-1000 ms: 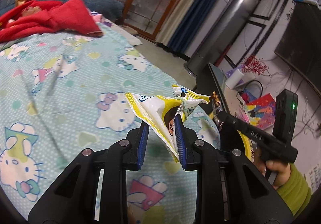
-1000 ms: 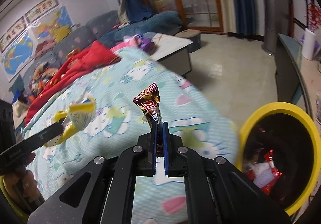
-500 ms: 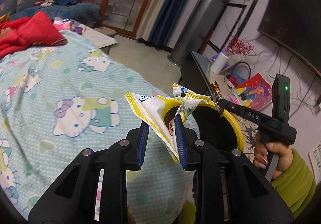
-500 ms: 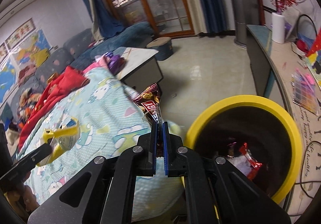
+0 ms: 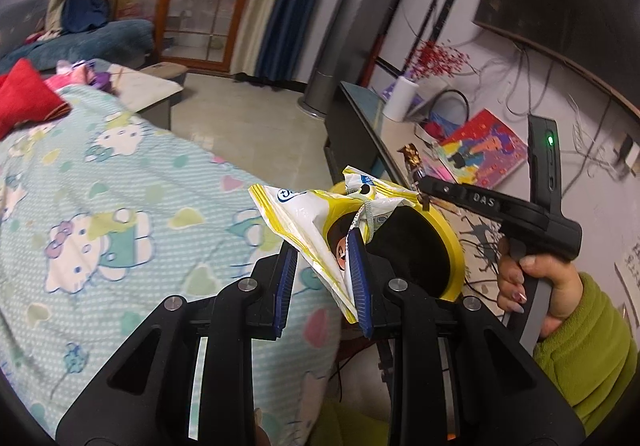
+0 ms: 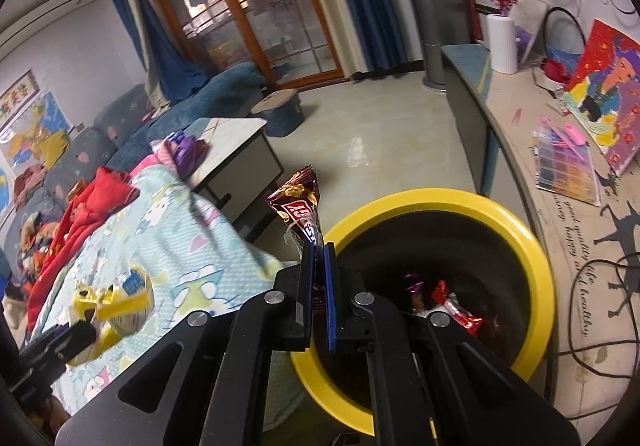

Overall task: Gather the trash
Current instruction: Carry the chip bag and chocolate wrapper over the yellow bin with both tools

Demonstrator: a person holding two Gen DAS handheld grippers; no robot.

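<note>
Carrying trash to the bin (image 6: 532,246), lower right of the right view, so both pieces drop in together. Right gripper (image 6: 318,278) jaws pressed together on a brown wrapper (image 6: 300,202), upright at frame centre beside the rim. Left gripper (image 5: 322,278) pinches a crumpled yellow-white bag (image 5: 320,214), glossy, over the bedsheet (image 5: 120,206) edge.

Both fisheye views are dim, lit by cool indoor light, with black vignette corners and straight lines bowing near the edges. Warm orange glow shows through the glass doors (image 6: 256,6) at twelve o'clock. Pale glare marks the floor tiles (image 6: 356,150). The bedspread (image 6: 192,246) at nine o'clock smears with motion blur; the trash bin (image 6: 532,242) interior stays dark.
</note>
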